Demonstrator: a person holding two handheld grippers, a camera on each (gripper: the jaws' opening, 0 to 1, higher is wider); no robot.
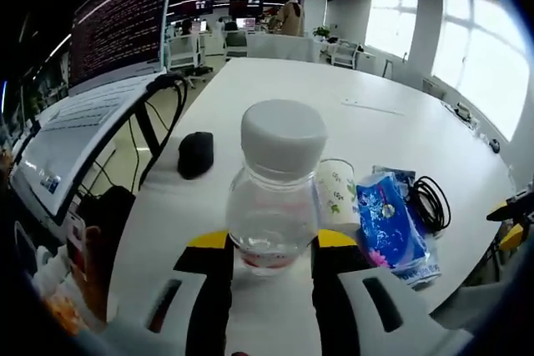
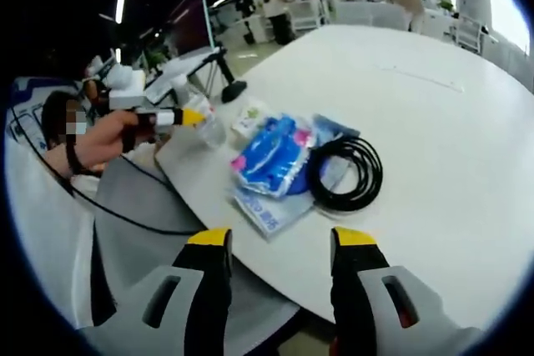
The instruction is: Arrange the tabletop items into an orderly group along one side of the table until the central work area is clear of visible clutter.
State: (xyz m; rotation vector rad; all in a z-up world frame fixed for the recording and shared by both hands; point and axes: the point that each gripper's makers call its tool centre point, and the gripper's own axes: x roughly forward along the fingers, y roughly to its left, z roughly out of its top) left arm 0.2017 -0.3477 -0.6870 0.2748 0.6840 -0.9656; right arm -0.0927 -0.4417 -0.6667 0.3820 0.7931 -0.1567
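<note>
Yellow-tipped jaws of the left tool [image 1: 273, 243] rise closest to the lens and stand 1 on each side of the clear bottle [image 1: 275, 198], pressed to its lower body; judged closed on it. The bottle is upright, white cap on, a little water at the bottom, its base at or just above the white worktop [image 1: 334, 97] — I cannot tell whether it touches. Held low on the body, probably so it stays vertical while it is set down.

Just right of the bottle: a paper cup [image 1: 335, 193] with a leaf print, then a blue tissue pack [image 1: 388, 221] lying over a flat blue packet, then a coiled black cable [image 1: 430, 203]. These 4 sit near the worktop's near edge in a row, so the group looks to be forming there, with the bottle being added at its left end.

A black mouse [image 1: 195, 154] lies apart, left of the bottle near the worktop's left edge, beside a laptop [image 1: 92, 114] on a stand — not yet in the group.

Right tool [image 2: 282, 243]: jaws well apart, nothing between them, hovering off the worktop's edge and aimed at the tissue pack [image 2: 271, 154] and cable [image 2: 344, 171]. Judged free for the next pick. In the right gripper view the left tool [image 2: 188, 116] shows with a person's hand [image 2: 104, 141] on it.

Centre and far side of the worktop carry little — a thin flat strip [image 1: 374, 106] only.
</note>
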